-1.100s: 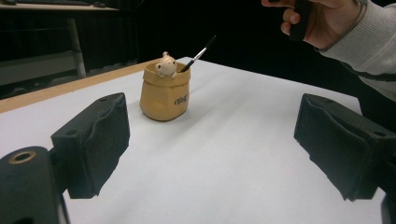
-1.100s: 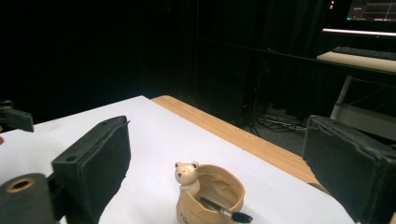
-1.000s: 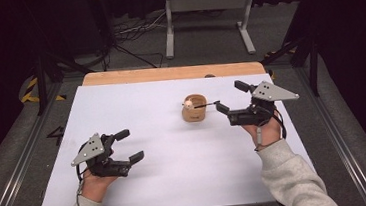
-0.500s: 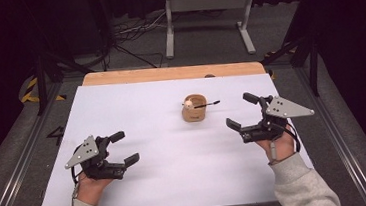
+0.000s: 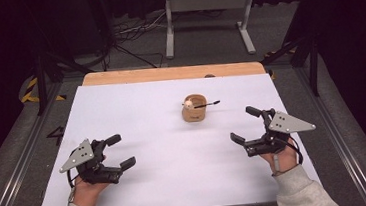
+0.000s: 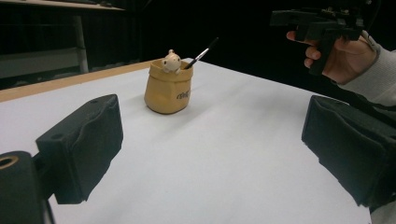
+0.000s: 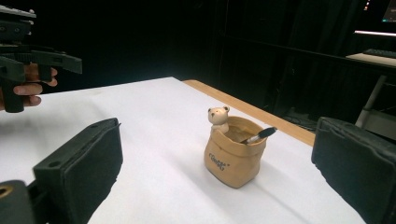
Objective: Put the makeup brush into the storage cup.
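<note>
Right gripper (image 5: 245, 125) agape | pot (image 5: 194, 110) mid-table | left gripper (image 5: 118, 151) near front edge

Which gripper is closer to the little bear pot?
Right. The right gripper sits open, a short way to the right of the bear pot and toward the person; the left gripper, also open, is farther off at its near left.

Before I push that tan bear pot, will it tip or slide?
The bear pot looks squat with a broad base, so it would likely slide on the smooth white tabletop. The brush leans loose over its rim and may shift or roll out.
</note>
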Demonstrator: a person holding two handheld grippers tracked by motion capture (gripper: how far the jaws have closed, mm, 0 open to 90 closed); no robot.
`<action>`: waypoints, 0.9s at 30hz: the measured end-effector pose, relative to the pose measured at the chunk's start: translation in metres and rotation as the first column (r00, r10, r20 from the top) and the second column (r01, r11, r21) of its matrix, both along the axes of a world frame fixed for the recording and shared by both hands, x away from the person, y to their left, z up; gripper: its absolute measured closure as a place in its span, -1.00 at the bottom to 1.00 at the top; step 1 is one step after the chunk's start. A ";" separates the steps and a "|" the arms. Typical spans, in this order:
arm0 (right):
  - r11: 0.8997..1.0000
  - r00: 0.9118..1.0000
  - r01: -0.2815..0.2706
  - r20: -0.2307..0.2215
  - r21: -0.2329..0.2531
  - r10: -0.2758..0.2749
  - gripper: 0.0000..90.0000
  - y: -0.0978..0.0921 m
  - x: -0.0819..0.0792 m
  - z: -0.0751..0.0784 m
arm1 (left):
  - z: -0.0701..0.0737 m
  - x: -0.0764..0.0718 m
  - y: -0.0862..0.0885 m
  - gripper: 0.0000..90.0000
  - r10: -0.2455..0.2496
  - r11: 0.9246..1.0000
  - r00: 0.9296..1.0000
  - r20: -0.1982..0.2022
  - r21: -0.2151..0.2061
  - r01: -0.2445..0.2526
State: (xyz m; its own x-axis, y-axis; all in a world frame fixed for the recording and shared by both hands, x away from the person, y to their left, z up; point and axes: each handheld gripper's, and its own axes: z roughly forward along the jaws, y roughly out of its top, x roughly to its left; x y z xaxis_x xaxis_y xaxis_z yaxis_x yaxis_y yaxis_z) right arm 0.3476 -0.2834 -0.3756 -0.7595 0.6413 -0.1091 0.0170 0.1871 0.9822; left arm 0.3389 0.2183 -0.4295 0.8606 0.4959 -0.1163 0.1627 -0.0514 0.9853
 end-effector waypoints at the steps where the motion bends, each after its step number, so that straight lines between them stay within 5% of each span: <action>1: 1.000 1.000 -0.003 -0.001 0.005 0.003 -0.94 0.000 0.000 -0.002 | 0.000 0.000 0.000 -0.86 0.000 1.000 1.000 -0.002 0.002 0.000; 27: 1.000 1.000 -0.001 -0.027 0.008 0.002 -0.94 0.003 -0.002 -0.044 | -0.015 -0.002 0.005 -0.86 0.028 1.000 0.999 -0.043 -0.008 -0.028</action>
State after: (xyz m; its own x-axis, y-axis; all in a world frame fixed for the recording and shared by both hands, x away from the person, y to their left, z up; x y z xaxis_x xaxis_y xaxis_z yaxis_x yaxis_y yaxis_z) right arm 0.3459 -0.2809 -0.4197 -0.7631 0.6410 -0.0829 0.0435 0.1789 0.9829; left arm 0.3369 0.2229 -0.4443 0.8404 0.5187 -0.1574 0.2065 -0.0380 0.9777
